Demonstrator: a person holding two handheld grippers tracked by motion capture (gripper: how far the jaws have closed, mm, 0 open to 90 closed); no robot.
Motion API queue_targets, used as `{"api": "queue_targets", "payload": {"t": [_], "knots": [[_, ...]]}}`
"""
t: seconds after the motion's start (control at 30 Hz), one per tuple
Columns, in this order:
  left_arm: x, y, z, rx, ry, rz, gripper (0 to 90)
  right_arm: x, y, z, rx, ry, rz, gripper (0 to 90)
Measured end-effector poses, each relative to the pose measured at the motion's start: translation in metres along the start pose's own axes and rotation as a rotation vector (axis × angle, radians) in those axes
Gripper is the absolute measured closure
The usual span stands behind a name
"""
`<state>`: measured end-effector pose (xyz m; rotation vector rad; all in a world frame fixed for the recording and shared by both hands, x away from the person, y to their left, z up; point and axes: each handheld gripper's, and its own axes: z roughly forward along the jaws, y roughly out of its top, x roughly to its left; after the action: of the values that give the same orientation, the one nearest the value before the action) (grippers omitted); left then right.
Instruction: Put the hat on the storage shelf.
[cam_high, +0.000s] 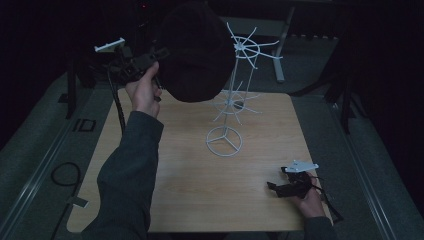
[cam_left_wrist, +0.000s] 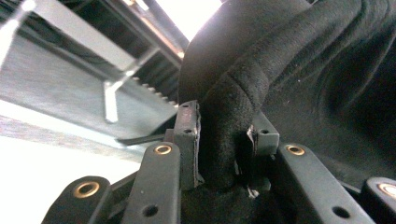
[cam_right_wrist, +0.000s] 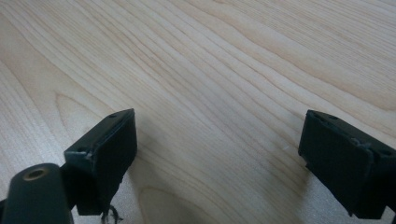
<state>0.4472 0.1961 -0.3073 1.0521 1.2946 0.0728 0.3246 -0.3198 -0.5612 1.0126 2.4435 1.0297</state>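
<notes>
Left tool (cam_high: 150, 62) clamped on soft black fabric hat (cam_high: 192, 50), held high just left of white wire tiered rack (cam_high: 235, 95); probably bound rightward onto its prongs. Right tool (cam_high: 292, 184) apart, resting on wooden bench (cam_high: 200, 185).

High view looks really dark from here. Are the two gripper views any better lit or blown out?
High view: dim, black hat nearly featureless, white rack stands out. Left gripper view: background overexposed to white, hat fabric close and soft. Right gripper view: evenly lit, sharp wood grain on table.
</notes>
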Motion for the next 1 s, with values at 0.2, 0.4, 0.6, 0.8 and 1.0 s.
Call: {"api": "queue_targets", "payload": {"t": [0.2,0.4,0.6,0.8,1.0], "knots": [[0.0001,-0.0045,0.004,0.049,0.094,0.09,70.1,0.0,0.0,0.0,-0.001,0.0,0.0,11.3],[0.0006,-0.0063,0.0056,0.091,0.131,0.138,66.9,0.0,0.0,0.0,-0.001,0.0,0.001,11.3],[0.0012,-0.0045,0.0035,0.082,0.121,0.139,58.8,0.0,0.0,0.0,-0.001,0.0,0.001,11.3],[0.0032,-0.0028,0.0003,0.078,0.133,0.139,52.1,0.0,0.0,0.0,-0.001,0.0,0.001,11.3],[0.0031,-0.0021,-0.0024,0.074,0.139,0.147,50.9,0.0,0.0,-0.0001,0.0,-0.002,0.0,11.3]]}}
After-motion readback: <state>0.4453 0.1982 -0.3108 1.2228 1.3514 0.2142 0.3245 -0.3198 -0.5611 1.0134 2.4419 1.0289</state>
